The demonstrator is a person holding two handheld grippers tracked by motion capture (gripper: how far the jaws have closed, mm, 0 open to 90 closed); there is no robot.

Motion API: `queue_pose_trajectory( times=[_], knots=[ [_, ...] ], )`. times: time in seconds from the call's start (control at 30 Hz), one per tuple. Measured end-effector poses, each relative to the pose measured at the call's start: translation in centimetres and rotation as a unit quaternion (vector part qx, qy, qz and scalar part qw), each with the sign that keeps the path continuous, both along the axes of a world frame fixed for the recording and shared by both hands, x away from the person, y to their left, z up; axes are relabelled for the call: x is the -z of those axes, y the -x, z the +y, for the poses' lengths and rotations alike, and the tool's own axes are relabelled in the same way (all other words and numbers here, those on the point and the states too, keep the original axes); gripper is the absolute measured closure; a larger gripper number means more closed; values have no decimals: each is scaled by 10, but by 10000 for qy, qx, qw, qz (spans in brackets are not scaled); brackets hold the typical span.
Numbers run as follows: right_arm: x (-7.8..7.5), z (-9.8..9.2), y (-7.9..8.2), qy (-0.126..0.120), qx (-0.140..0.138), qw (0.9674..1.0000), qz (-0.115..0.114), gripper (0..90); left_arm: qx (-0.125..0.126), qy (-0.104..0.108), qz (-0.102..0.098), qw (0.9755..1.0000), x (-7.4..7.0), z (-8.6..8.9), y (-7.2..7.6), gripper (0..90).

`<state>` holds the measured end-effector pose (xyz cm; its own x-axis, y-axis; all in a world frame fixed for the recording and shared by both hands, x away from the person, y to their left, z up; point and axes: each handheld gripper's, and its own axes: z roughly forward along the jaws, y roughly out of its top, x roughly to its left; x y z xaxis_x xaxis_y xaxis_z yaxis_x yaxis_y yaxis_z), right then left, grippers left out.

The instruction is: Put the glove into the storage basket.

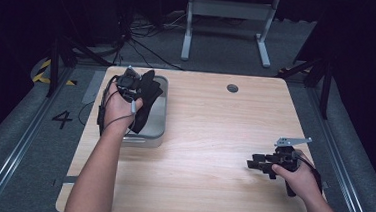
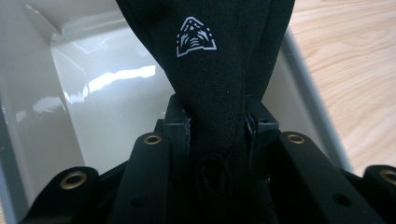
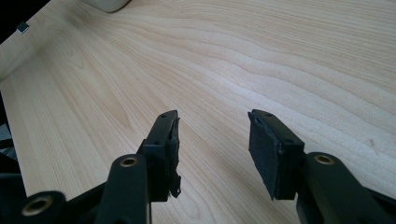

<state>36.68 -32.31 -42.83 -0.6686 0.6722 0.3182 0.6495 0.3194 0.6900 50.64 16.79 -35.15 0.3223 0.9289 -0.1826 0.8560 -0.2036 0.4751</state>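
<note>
Black cloth (image 2: pixel 219 70) is pinched tight in our left gripper (image 2: pixel 217 126), and it hangs over the clear bin (image 1: pixel 158 129), probably so it drops inside. Our right gripper (image 3: pixel 212 140) rests low over the wooden table (image 1: pixel 214 138), jaws apart and holding nothing, out of the way.

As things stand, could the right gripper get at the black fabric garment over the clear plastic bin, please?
Probably not without a long reach: the right gripper rests open across the bare wooden table, while the black fabric garment hangs clamped in the left gripper over the clear plastic bin.
</note>
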Motion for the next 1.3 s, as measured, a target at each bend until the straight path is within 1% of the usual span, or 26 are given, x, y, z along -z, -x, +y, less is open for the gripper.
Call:
queue_pose_trajectory(
  times=[0.07, 0.17, 0.2, 0.27, 0.3, 0.4, 0.43, 0.47, 0.53, 0.57, 0.6, 0.67, 0.7, 0.87, 0.9, 0.93, 0.97, 1.0, 1.03, 1.07, 1.1, 1.13, 1.2, 1.23, 1.27, 1.3],
  knots=[
    [0, 0, 0, 5, -13, 10000, 4, 540, -22, 20, 46, 10000, 3, 1, -2, 681],
    [2, 0, -1, 3, -27, 10000, 19, 538, -156, 114, 116, 9997, 11, 2, -10, 680],
    [3, 1, -1, 11, -25, 10000, 19, 537, -206, 84, 186, 9996, 15, 2, -14, 679],
    [3, 1, -1, 13, -27, 10000, 26, 536, -225, 53, 221, 9995, 17, 2, -15, 678],
    [3, 2, -1, 19, -40, 10000, 36, 534, -254, 5, 279, 9993, 22, 1, -18, 678],
    [3, 2, -1, 17, -41, 10000, 35, 532, -300, 41, 332, 9990, 25, 1, -20, 678],
    [3, 2, -1, 8, -30, 10000, 37, 532, -352, 73, 413, 9985, 30, 2, -22, 677],
    [3, 2, -1, 8, -30, 10000, 37, 532, -352, 73, 413, 9985, 30, 2, -22, 676],
    [3, 1, -1, 7, -24, 10000, 22, 531, -417, 52, 487, 9979, 34, 3, -24, 676],
    [2, 1, -1, -8, -14, 10000, 21, 530, -434, 17, 594, 9973, 38, 4, -26, 676],
    [2, 1, 0, 4, -18, 10000, 12, 530, -439, -7, 639, 9970, 39, 5, -27, 675],
    [1, 0, 0, -10, -21, 10000, -3, 529, -444, -4, 676, 9967, 41, 5, -27, 674],
    [1, -1, 0, -12, 3, 10000, -18, 529, -439, -33, 783, 9960, 43, 4, -28, 673],
    [0, -2, 1, -26, 13, 10000, -21, 528, -515, -82, 851, 9950, 47, 3, -29, 658],
    [0, -2, 1, -36, 9, 10000, -34, 527, -506, -208, 870, 9947, 50, 3, -31, 629],
    [0, -2, 1, -36, 9, 10000, -34, 527, -506, -208, 870, 9947, 50, 3, -31, 560],
    [0, -1, 1, -41, 8, 10000, -40, 526, -544, -362, 803, 9946, 50, 3, -31, 560],
    [-1, -2, 1, -34, 7, 10000, -41, 525, -539, -513, 714, 9947, 50, 2, -31, 466],
    [-1, -2, 1, -43, 12, 10000, -41, 523, -544, -580, 654, 9947, 49, 2, -30, 390],
    [-1, -2, 0, -40, 12, 10000, -49, 520, -552, -595, 592, 9949, 47, 2, -29, 355],
    [-1, -3, 0, -39, 33, 10000, -66, 519, -542, -531, 467, 9960, 42, 2, -26, 335],
    [-1, -3, -1, -42, 37, 10000, -69, 518, -542, -531, 467, 9960, 42, 2, -26, 321],
    [-1, -3, -1, -48, 34, 10000, -68, 518, -512, -461, 300, 9972, 35, 2, -21, 315],
    [-2, -2, -2, -48, 31, 10000, -77, 517, -449, -421, 165, 9980, 28, 2, -16, 311],
    [-2, -2, -2, -53, 27, 10000, -74, 517, -449, -421, 165, 9980, 28, 2, -16, 311],
    [-2, -1, -2, -57, 19, 10000, -75, 517, -384, -367, 74, 9986, 21, 2, -11, 310]
  ],
)
